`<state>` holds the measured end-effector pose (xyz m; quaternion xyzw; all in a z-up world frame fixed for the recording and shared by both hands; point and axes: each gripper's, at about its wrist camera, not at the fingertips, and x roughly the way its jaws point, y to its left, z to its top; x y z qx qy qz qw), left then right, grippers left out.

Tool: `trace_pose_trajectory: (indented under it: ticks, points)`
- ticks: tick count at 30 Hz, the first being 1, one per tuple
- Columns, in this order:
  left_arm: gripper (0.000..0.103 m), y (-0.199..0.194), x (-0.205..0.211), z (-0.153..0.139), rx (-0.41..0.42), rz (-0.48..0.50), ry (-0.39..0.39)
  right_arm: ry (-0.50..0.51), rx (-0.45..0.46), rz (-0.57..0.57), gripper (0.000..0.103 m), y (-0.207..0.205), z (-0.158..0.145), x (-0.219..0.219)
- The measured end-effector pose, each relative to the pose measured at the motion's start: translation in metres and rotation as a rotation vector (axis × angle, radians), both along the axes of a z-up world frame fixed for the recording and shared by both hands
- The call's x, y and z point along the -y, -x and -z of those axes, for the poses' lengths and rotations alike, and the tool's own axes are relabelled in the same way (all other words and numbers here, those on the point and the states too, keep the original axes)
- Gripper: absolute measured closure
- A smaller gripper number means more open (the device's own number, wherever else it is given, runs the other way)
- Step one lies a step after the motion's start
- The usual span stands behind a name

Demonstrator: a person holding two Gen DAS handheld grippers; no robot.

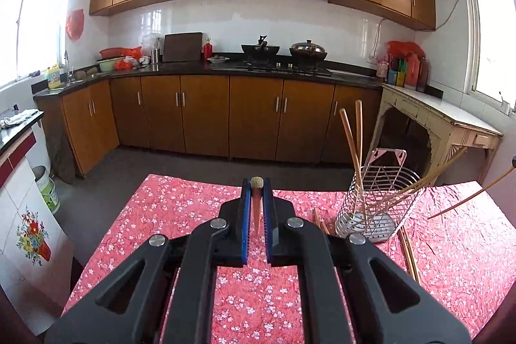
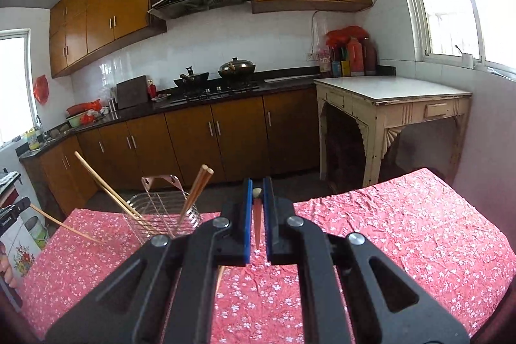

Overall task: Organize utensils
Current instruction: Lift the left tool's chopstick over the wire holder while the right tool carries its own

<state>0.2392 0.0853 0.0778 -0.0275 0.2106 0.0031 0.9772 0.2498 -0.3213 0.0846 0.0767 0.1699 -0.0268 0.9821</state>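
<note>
Chopsticks (image 1: 351,157) lean in a wire rack (image 1: 377,205) on the red floral tablecloth (image 1: 180,208) — each hand-held gripper clamps one — kitchen cabinets (image 1: 200,112) behind.

Left gripper (image 1: 257,182) and right gripper (image 2: 257,190) are both pointing slightly downward above the table, each with jaws closing tight on a single chopstick end, blue pads pressing either side.

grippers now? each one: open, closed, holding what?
Left gripper: closed on a chopstick.
Right gripper: closed on a chopstick.
</note>
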Motion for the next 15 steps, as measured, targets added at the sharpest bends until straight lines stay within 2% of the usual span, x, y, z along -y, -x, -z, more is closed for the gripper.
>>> trace_pose_trajectory:
  ticks: [8,15]
  points:
    - [0.096,0.006,0.004,-0.030,0.038,0.033,0.017,-0.013,-0.006,-0.131,0.096,0.020,-0.041,-0.012]
    - [0.096,0.019,0.030,-0.076,0.119,0.112,0.028,-0.035,0.017,-0.263,0.096,0.043,-0.083,-0.029]
